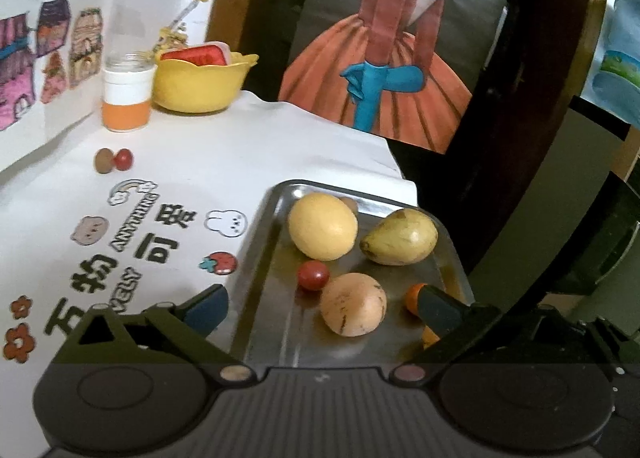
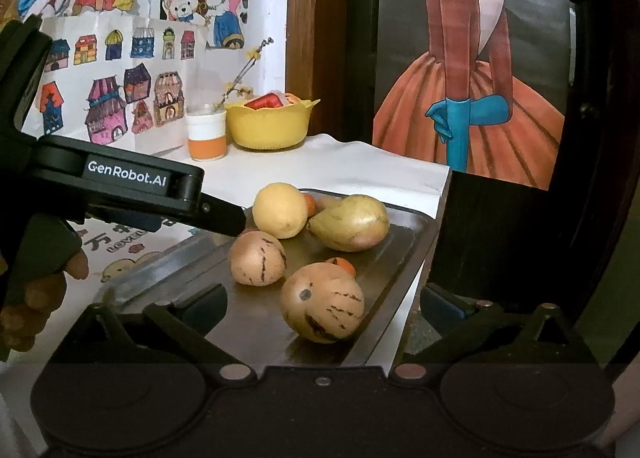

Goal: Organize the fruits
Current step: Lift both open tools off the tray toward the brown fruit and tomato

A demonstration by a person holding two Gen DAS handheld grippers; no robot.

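A steel tray sits at the table's right edge. It holds a round yellow fruit, a green-yellow mango, a small red tomato, a tan striped melon and a small orange fruit. My left gripper is open over the tray's near end, and the tan melon lies between its spread fingers without touching them. In the right wrist view my right gripper is open around a second striped melon, fingers apart from it. The left gripper reaches in from the left.
A small brown fruit and a small red fruit lie on the white printed cloth, left of the tray. At the back stand a yellow bowl and an orange-and-white jar. A hand holds the left gripper.
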